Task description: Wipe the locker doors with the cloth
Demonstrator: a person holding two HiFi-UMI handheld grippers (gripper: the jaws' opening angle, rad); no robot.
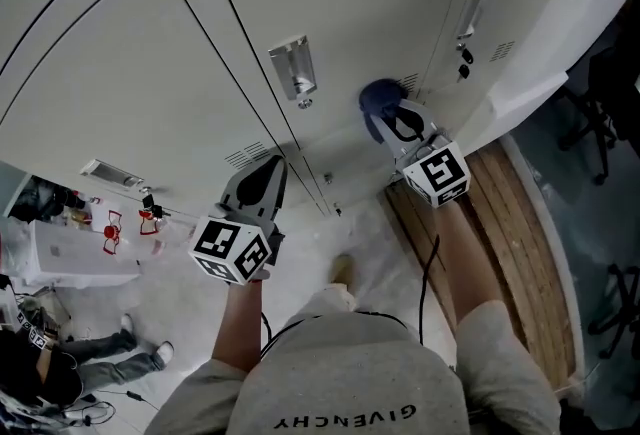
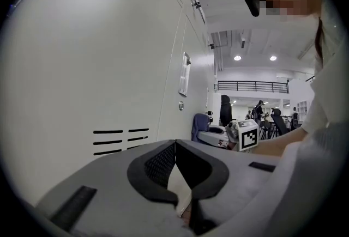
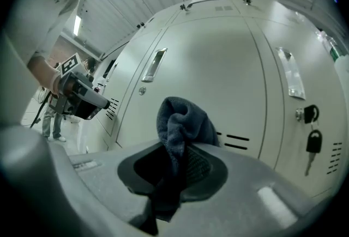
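A person in a grey top printed with the word GIVENCHY (image 1: 345,417) stands facing a row of pale grey locker doors (image 1: 130,73), a two-jaw gripper in each hand. The right gripper (image 1: 403,126) is clamped on a dark blue cloth (image 1: 378,101), which bunches up above the jaw tips and sits low on a door, just beside a set of vent slots (image 1: 408,81). The right gripper view shows the cloth (image 3: 182,121) pinched between the black pads of the right gripper (image 3: 177,159), its loose end trailing down between them; whether the fabric touches the door there cannot be told. The left gripper (image 1: 262,178) hangs lower and further from the lockers. Seen in its own view, the left gripper (image 2: 175,146) has its jaw tips brought together with nothing between them. Each gripper carries a cube of black-and-white square markers (image 1: 232,248), which bear patterns and no readable text. A recessed metal handle (image 1: 293,66) with a round lock under it sits on the door between the two grippers. On the next door to the right, a key (image 3: 312,146) hangs from a lock. Wooden boards (image 1: 510,233) lie on the floor at the foot of the lockers under the right arm, and one shoe (image 1: 342,270) shows on the pale floor.
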